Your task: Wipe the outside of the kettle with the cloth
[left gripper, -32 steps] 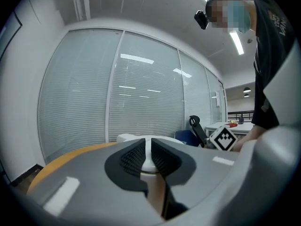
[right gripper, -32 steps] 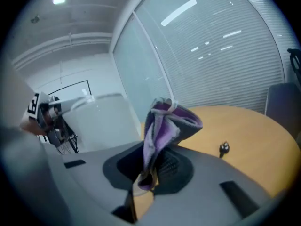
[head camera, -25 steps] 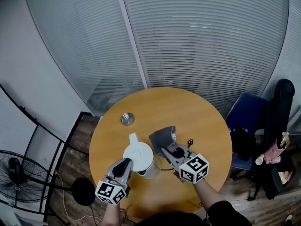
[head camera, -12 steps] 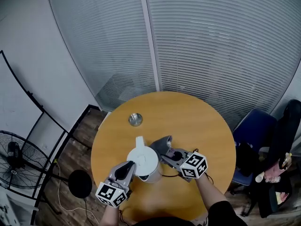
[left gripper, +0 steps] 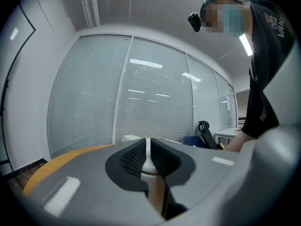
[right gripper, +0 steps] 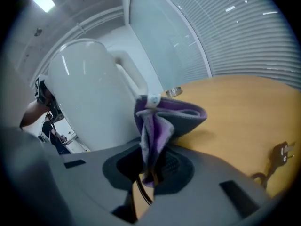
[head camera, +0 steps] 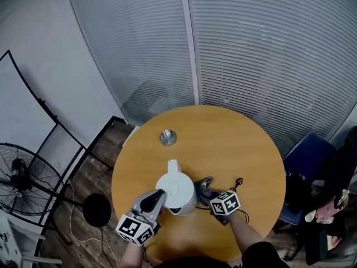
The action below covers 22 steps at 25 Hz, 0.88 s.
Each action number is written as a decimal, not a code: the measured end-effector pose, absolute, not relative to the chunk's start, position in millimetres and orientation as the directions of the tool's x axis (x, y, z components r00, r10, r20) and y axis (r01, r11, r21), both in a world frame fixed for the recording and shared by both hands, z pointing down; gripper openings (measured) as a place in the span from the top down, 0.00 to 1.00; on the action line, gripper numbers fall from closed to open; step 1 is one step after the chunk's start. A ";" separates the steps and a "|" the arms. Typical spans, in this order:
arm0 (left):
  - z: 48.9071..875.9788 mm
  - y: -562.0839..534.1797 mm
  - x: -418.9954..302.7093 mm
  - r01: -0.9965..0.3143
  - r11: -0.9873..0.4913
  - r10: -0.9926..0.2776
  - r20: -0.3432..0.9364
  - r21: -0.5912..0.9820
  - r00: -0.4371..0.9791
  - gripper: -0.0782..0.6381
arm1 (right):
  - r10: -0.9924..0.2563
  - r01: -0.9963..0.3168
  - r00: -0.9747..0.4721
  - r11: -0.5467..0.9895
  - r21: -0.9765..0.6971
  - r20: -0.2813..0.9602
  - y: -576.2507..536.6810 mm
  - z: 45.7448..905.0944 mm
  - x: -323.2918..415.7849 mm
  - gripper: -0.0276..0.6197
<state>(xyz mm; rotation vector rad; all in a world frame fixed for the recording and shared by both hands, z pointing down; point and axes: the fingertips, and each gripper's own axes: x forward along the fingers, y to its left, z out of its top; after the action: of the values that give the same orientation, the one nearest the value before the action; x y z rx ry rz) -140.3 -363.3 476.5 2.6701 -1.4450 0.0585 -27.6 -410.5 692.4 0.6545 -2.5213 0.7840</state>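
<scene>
Sitting toward the near side of the round table (head camera: 240, 133), the white kettle (head camera: 175, 188) has its spout pointing away from the person. L gripper (head camera: 158, 195) is at the kettle's near-left side, jaws narrow & closing, w/ a white part of the kettle btwn the pads. R gripper (head camera: 207, 192) is clamped on a purple-grey cloth (head camera: 205, 181), which sticks up out of the jaws just beside the kettle's right wall; can't tell if it touches. Small metal disc (head camera: 168, 137) lies farther back, and a plug (head camera: 239, 181) lies to the right.
</scene>
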 end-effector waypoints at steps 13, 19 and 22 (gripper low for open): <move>475.1 -362.5 -145.2 -0.847 -0.519 -0.848 0.054 0.117 0.527 0.84 | -0.481 -0.655 -0.732 0.691 -0.306 0.483 -378.1 651.8 -4.6 0.89; 477.1 -341.0 -154.8 -0.889 -0.442 -0.893 0.032 0.120 0.449 0.84 | -0.505 -0.644 -0.756 0.689 -0.332 0.417 -337.6 624.6 13.6 0.89; 485.1 -323.5 -161.6 -0.913 -0.383 -0.919 0.040 0.142 0.392 0.84 | -0.514 -0.639 -0.763 0.690 -0.340 0.391 -322.3 612.2 20.7 0.89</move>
<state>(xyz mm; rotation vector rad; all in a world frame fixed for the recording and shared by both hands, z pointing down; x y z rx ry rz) -161.6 -323.5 485.1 2.5004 -1.6578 -0.0684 20.7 -322.3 612.2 0.9194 -2.6370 0.6767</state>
